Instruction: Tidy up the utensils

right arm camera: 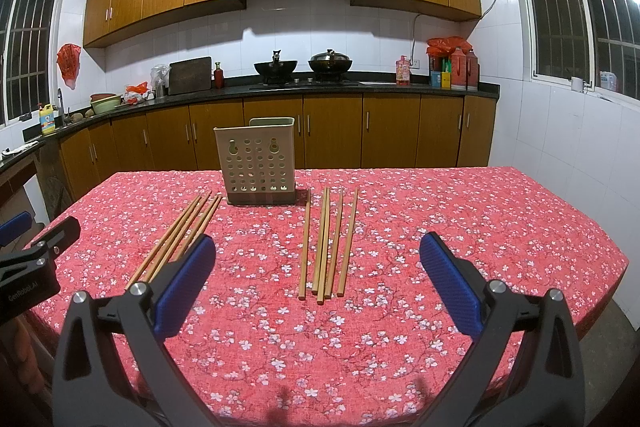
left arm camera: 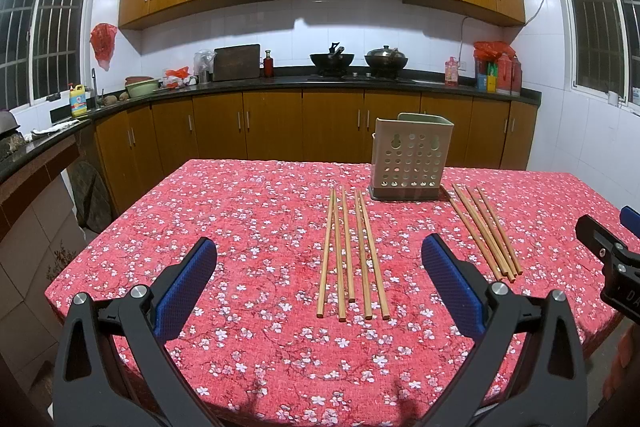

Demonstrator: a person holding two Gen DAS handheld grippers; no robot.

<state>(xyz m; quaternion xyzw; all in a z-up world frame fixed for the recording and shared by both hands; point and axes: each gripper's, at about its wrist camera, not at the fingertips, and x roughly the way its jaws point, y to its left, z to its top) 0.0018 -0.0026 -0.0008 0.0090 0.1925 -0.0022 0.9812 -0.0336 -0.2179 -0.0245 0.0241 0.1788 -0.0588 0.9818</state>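
Observation:
Two groups of wooden chopsticks lie on the red floral tablecloth. In the left wrist view the left group lies straight ahead and the right group lies further right. A perforated beige utensil holder stands upright behind them. My left gripper is open and empty, hovering in front of the left group. In the right wrist view my right gripper is open and empty in front of the right group; the left group and the holder lie to its left.
The right gripper's body shows at the right edge of the left wrist view; the left gripper's body shows at the left edge of the right wrist view. Kitchen counter with woks and bottles runs behind the table.

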